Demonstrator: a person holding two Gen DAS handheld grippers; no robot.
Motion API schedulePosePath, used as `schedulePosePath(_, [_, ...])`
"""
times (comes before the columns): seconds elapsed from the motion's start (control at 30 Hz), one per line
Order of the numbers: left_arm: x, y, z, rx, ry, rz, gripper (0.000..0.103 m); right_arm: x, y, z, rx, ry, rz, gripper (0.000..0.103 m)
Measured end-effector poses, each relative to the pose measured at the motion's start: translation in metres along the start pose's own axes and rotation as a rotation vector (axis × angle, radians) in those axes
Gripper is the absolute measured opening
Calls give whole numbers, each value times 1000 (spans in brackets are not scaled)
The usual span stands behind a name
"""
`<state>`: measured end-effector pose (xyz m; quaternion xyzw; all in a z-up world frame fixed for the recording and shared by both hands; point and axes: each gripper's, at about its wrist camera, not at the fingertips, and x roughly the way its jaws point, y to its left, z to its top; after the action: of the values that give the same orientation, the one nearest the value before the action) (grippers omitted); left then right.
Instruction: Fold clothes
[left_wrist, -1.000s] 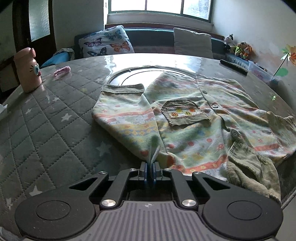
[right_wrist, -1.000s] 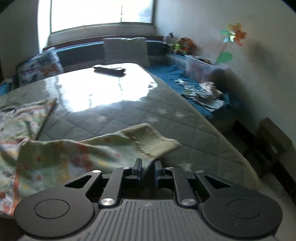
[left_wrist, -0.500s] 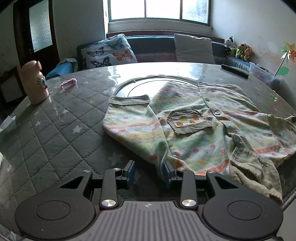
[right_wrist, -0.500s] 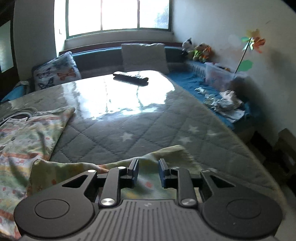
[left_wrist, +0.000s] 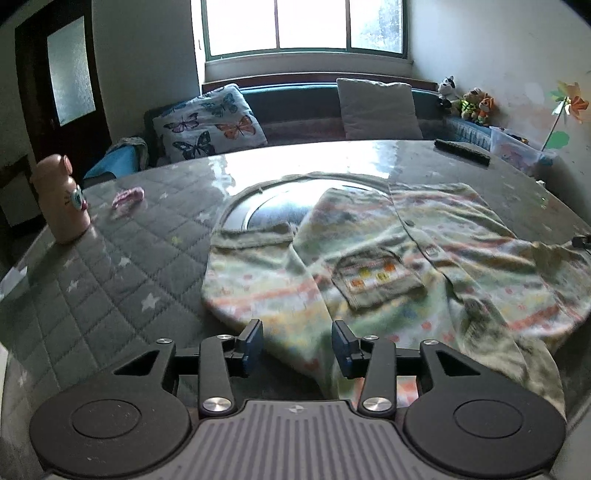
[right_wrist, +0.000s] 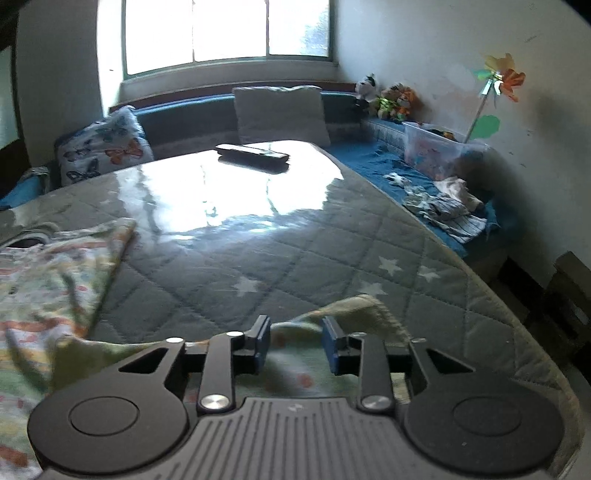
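A pale patterned button shirt (left_wrist: 399, 280) with a chest pocket (left_wrist: 376, 277) lies spread on the round quilted table (left_wrist: 110, 280), one short sleeve (left_wrist: 255, 273) folded inward. My left gripper (left_wrist: 297, 345) hovers at the shirt's near hem, its jaws opening; cloth lies between and below the pads without being pinched. In the right wrist view the other sleeve (right_wrist: 354, 317) lies near the table's right edge. My right gripper (right_wrist: 295, 345) stands over it with jaws opening, pads apart from the cloth. The shirt's body (right_wrist: 48, 273) lies to the left.
A pink bottle (left_wrist: 61, 199) and a small pink item (left_wrist: 127, 197) stand on the table's left. A dark remote (right_wrist: 253, 153) lies at the far side. Benches with cushions (left_wrist: 210, 122) and a plastic box (right_wrist: 439, 153) ring the table.
Both grippers went from shut on the shirt cloth to open, letting it go. The left one rose and drew back a little; the right one shifted sideways over the sleeve.
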<state>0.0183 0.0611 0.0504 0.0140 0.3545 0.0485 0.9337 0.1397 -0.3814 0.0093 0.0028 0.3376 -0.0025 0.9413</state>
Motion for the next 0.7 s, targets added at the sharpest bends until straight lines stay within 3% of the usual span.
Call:
schedulePosePath(0.37, [82, -2, 40, 20, 49, -2, 38, -14, 54, -2, -100, -5, 144, 40])
schedulePosePath(0.5, [105, 4, 43, 11, 90, -1, 26, -11, 64, -5, -119, 9, 155, 41])
schedulePosePath(0.57, [109, 6, 42, 11, 89, -13, 20, -9, 66, -6, -116, 17, 155, 42])
schedulePosePath(0.63, [110, 8, 41, 11, 85, -26, 7, -7, 66, -6, -112, 20, 153, 43])
schedulePosePath(0.7, [105, 9, 40, 20, 64, -10, 2, -6, 65, -6, -109, 20, 152, 43])
